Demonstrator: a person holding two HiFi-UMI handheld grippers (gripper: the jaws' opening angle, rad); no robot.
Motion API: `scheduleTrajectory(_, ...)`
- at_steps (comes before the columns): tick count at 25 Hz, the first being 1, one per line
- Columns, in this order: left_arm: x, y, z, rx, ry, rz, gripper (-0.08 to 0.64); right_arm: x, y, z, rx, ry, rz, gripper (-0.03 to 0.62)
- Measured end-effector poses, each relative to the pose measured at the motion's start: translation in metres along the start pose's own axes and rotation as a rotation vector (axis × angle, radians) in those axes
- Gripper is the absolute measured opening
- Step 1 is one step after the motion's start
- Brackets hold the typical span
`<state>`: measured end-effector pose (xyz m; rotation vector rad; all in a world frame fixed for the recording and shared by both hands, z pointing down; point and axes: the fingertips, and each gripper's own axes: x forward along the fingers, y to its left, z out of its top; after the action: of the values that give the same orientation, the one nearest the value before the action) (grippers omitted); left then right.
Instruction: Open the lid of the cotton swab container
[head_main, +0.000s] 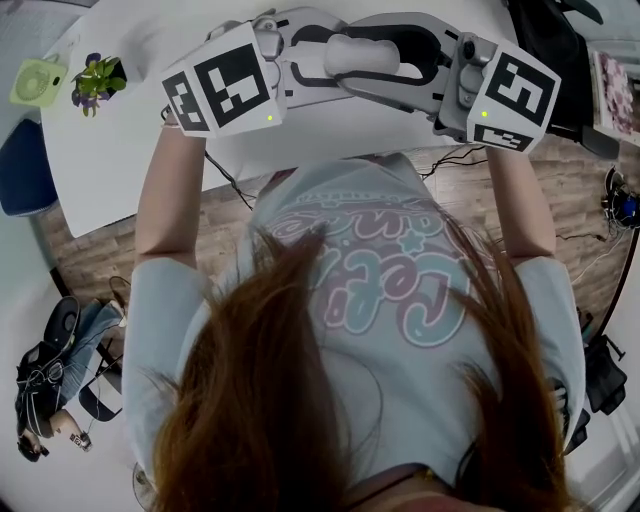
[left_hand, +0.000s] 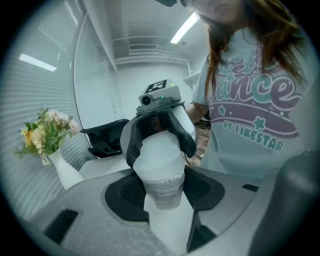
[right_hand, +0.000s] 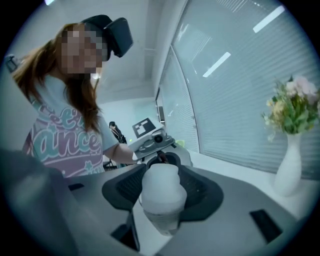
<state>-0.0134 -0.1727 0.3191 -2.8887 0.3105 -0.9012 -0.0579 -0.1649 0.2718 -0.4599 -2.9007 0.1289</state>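
Hair (head_main: 300, 400) and a printed shirt (head_main: 400, 290) filled the lower half of the head view, nearest the lens. Above them, at the top centre of that frame, the two tools met nose to nose over the white table (head_main: 130, 140). Between them lay the cotton swab container (head_main: 383, 55), its long axis running left to right across the frame, one end in each tool. Seen at the centre of its own view, the left gripper (left_hand: 162, 194) had its jaws part-way apart and pressed on the labelled end. The right gripper (right_hand: 161, 192), about as wide, was clamped round the opposite end. Neither hand was nearer, since both had hold (which end was the lid I could not tell for sure). By my judgement the coming move turned on that shared axis: one end twisted or drawn off along it while the other tool held firm.
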Motion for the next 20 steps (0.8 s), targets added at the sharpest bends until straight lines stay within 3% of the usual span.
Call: scheduleTrajectory(20, 0.0013, 0.0066, 0.0014, -0.057, -0.036, 0.014, 0.192, 0.0009, -0.0037, 0.0052, -0.157, -0.005, -0.06, 0.225)
